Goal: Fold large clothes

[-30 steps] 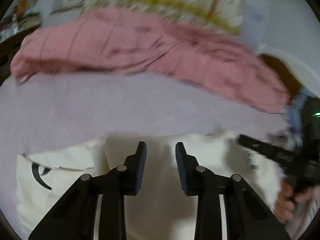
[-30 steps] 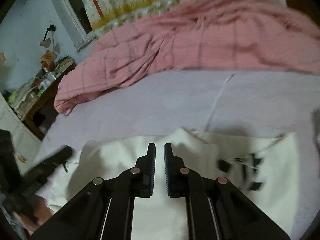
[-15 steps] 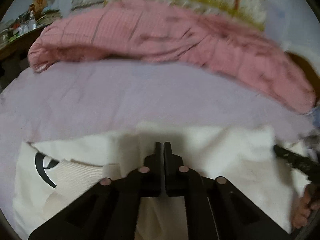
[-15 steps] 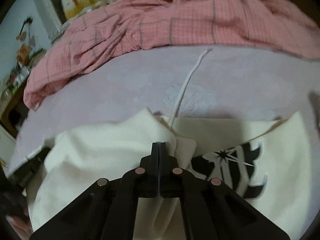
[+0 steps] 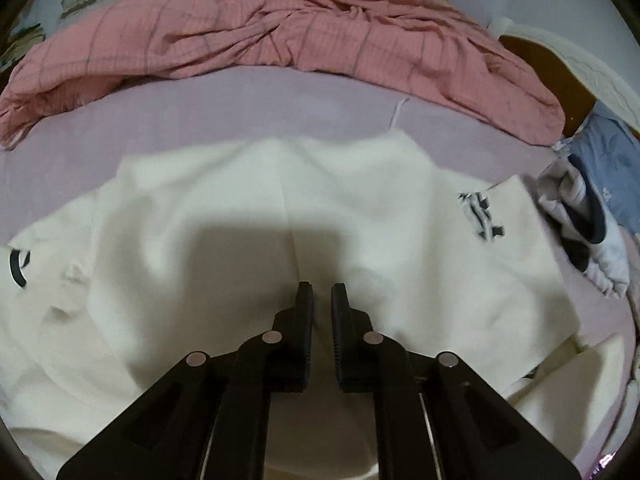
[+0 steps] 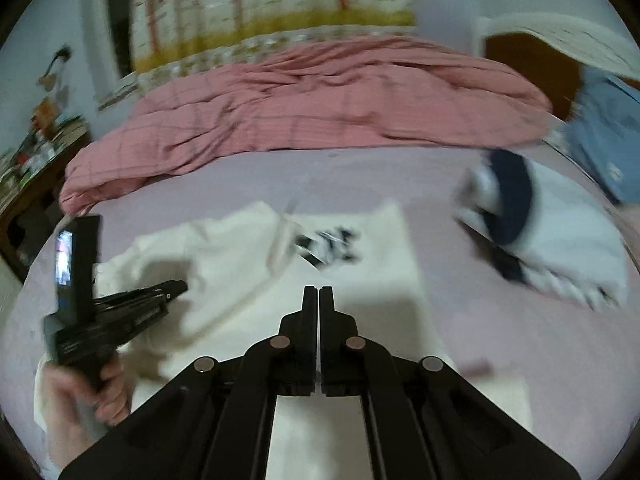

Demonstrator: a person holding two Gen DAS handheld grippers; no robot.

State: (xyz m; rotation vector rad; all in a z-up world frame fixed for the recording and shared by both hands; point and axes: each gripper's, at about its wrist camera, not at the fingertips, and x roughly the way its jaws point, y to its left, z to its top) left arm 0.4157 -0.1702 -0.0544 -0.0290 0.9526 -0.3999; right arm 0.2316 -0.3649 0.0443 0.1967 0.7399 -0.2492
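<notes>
Left gripper (image 5: 322,300) nearly closed, empty, above cream sweatshirt (image 5: 280,208); right gripper (image 6: 318,300) pressed together, empty. Sweatshirt ahead on bed (image 5: 280,96), partly folded, still rumpled; more folds left.

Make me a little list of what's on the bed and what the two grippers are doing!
place: a bed with a lilac sheet
main garment: cream sweatshirt with black print, spread on the sheet
behind it: pink checked quilt, bunched up
on the right: white and navy garment, crumpled, and a blue pillow
left gripper: over the cream sweatshirt, jaws shut to a narrow gap, nothing clearly pinched
right gripper: shut, no cloth visibly held
hand: holds the left gripper's handle
</notes>
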